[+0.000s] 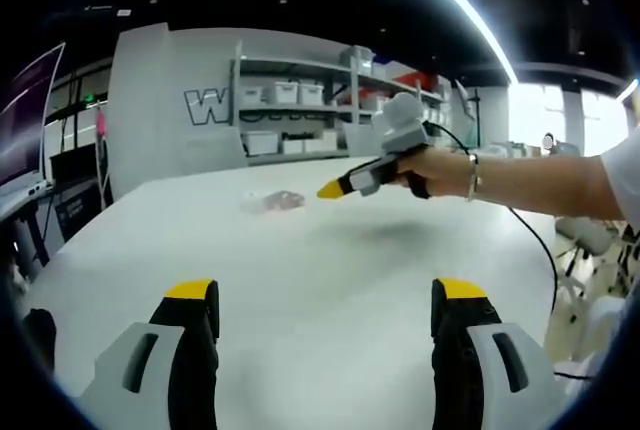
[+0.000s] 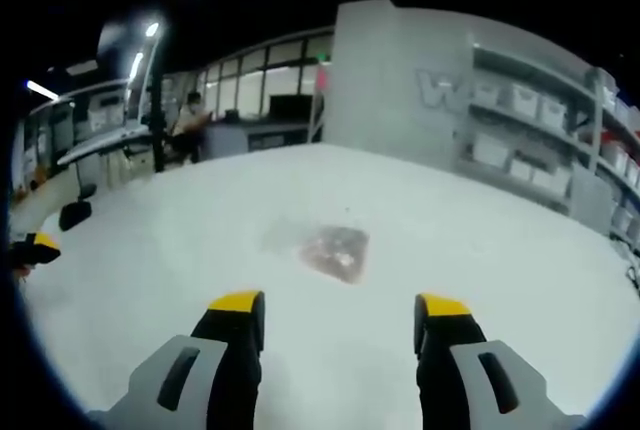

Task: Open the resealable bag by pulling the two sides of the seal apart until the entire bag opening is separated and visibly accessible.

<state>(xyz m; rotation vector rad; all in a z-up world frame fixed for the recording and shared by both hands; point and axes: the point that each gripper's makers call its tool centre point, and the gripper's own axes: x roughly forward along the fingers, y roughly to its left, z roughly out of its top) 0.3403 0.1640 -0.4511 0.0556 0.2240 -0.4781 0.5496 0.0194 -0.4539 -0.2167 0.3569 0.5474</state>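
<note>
A clear resealable bag [image 2: 335, 250] with reddish contents lies flat on the white table [image 2: 480, 250], a short way ahead of my right gripper [image 2: 340, 312], which is open and empty. In the left gripper view the same bag [image 1: 275, 201] lies far off on the table [image 1: 330, 280]. My left gripper [image 1: 325, 295] is open with nothing between its jaws. The right gripper [image 1: 340, 188], held by a hand, hovers above the table just right of the bag. A yellow jaw tip of the left gripper [image 2: 38, 246] pokes in at the left edge.
Shelves with white bins [image 1: 290, 110] stand behind the table against a grey wall. A cable [image 1: 535, 240] trails from the person's arm [image 1: 530, 182] off the table's right side. Chairs [image 1: 590, 240] stand at the right. A person [image 2: 190, 115] sits at a far desk.
</note>
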